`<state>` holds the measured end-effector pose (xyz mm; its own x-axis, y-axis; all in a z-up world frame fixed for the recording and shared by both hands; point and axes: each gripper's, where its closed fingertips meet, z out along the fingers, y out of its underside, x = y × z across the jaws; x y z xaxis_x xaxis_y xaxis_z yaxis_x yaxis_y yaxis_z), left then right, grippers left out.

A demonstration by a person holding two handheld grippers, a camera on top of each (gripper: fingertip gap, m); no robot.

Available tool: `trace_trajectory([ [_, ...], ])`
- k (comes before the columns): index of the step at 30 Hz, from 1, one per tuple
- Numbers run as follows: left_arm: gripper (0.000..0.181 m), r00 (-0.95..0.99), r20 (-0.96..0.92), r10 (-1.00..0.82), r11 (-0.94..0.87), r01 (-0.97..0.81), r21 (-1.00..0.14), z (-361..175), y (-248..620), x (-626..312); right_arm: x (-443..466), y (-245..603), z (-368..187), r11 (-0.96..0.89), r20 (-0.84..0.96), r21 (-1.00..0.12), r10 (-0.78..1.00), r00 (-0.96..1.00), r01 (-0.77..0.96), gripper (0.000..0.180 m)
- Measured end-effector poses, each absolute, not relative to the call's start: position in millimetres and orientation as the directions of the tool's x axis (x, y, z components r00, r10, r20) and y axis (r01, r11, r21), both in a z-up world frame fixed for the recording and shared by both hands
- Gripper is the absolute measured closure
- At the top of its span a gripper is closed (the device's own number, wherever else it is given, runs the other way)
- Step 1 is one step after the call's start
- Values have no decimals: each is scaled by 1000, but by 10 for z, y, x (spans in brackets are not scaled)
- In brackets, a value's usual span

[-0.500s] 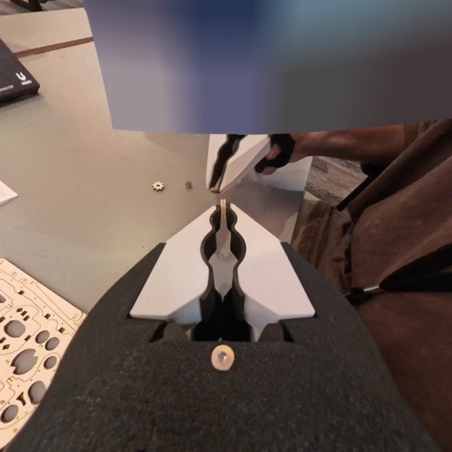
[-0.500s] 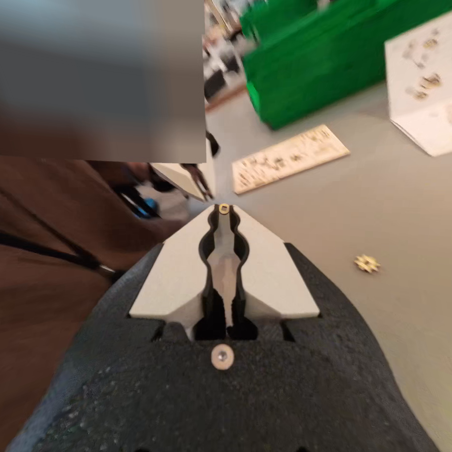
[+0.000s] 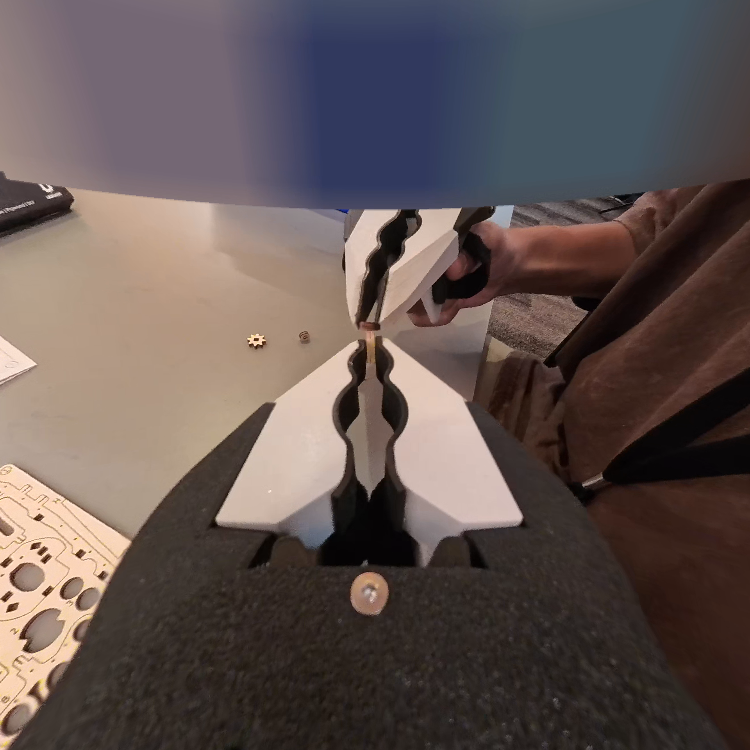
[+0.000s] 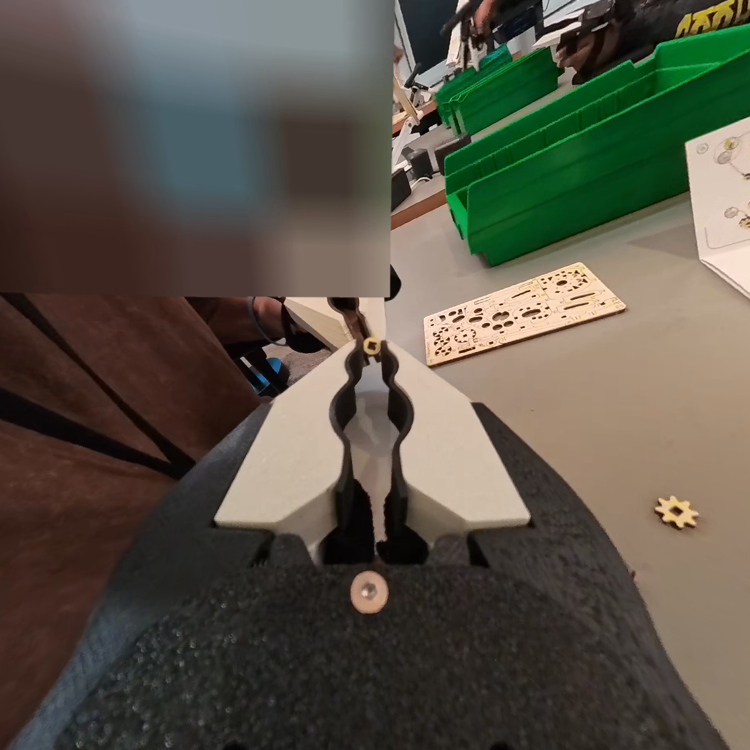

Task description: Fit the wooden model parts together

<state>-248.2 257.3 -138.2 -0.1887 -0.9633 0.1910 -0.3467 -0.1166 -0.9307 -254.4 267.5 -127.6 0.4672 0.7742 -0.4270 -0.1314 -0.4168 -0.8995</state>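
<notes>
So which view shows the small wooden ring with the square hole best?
The right wrist view: the ring faces the camera between the right gripper fingers, its square hole plain. The left wrist view shows it only edge-on, as a dark sliver.

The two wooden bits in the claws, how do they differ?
The left claw pinches a thin wooden peg, upright and seen edge-on; the right claw pinches a small wooden ring with a square hole. The peg is long and narrow, the ring short and round. Both are pale wood, held at the tips, almost meeting.
</notes>
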Motion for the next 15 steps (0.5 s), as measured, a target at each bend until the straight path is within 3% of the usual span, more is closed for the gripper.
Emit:
trace_trajectory([
  [4, 179, -213, 218, -953, -139, -332, -933, -1340, 2540, -2493, -2554, 2659, -1238, -408, -417, -905, 787, 454, -124, 172],
  [8, 179, -169, 102, -980, -41, -331, -943, -1351, 2578, -2483, -2542, 2687, -1248, -438, -458, -884, 753, 473, -160, 172],
  [15, 179, -70, -97, -993, 117, -384, -916, -1447, 2711, -2469, -2522, 2779, -1335, -556, -664, -746, 571, 482, -367, 172],
])
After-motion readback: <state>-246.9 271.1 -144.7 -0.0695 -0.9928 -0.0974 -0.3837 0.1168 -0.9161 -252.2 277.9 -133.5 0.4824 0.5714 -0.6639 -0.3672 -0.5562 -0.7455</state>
